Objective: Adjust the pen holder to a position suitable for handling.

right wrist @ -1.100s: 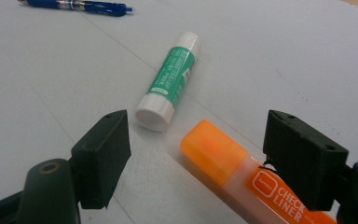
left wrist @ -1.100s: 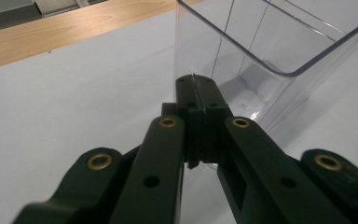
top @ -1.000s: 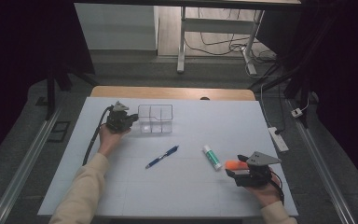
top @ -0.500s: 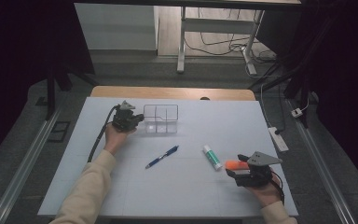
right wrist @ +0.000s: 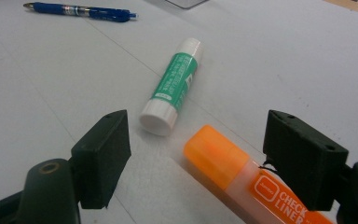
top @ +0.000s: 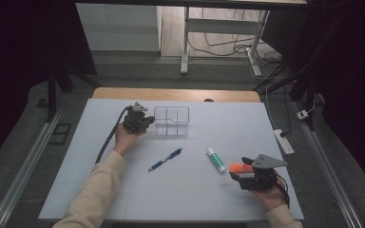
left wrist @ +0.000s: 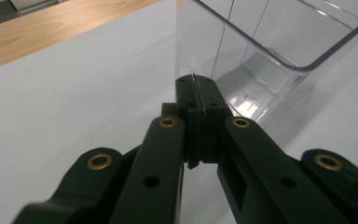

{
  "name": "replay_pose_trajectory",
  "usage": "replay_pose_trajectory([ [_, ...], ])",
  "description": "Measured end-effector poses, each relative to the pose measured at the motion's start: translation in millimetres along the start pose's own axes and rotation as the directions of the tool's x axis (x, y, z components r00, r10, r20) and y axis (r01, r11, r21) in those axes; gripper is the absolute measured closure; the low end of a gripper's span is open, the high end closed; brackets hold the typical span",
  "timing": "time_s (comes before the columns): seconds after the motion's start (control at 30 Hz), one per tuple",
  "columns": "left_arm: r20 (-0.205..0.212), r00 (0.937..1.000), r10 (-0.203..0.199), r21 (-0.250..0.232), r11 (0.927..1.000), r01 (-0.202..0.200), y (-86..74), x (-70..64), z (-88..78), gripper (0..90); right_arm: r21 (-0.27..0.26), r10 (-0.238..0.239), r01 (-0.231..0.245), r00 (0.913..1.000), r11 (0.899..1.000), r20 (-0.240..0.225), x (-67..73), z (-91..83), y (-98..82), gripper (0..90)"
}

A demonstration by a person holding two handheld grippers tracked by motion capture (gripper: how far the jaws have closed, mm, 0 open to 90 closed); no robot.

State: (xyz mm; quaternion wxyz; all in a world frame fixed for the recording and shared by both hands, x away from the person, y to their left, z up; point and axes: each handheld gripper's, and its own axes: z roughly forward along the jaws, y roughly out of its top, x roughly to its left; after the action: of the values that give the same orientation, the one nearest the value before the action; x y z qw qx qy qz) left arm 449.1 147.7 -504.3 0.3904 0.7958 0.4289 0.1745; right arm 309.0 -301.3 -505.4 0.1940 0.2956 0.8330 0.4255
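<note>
Clear box (top: pixel 171 121) is pinched by closed left gripper (left wrist: pixel 194 84); highlighter (right wrist: pixel 242 179) lies between wide-open right gripper (right wrist: pixel 209 154); nothing boxed yet.

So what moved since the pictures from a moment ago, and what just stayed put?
The left tongs moved right, up to the clear box, and are now shut on its thin left wall. The box itself has shifted slightly right. The right tongs stayed open around the orange highlighter. The blue pen and the green glue stick did not move.
</note>
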Motion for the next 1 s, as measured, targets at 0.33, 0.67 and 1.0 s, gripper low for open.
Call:
replay_pose_trajectory([
  [0.33,0.010,0.9999,0.008,0.011,0.9999,-0.008,5.8,-6.4,5.7,88.7,-0.003,0.003,-0.003,1.0000,1.000,-0.006,-0.3,0.0,-0.2,22.9],
  [0.67,0.010,0.9994,0.032,0.019,0.9993,-0.032,7.9,-13.5,9.0,88.7,0.002,0.000,0.000,1.0000,1.000,-0.003,0.0,0.0,-0.1,22.9],
  [1.0,0.001,0.9978,0.066,-0.011,0.9977,-0.066,5.9,-17.0,-11.9,88.1,-0.004,0.005,-0.005,1.0000,1.000,-0.006,-0.6,-0.7,-0.8,22.9],
])
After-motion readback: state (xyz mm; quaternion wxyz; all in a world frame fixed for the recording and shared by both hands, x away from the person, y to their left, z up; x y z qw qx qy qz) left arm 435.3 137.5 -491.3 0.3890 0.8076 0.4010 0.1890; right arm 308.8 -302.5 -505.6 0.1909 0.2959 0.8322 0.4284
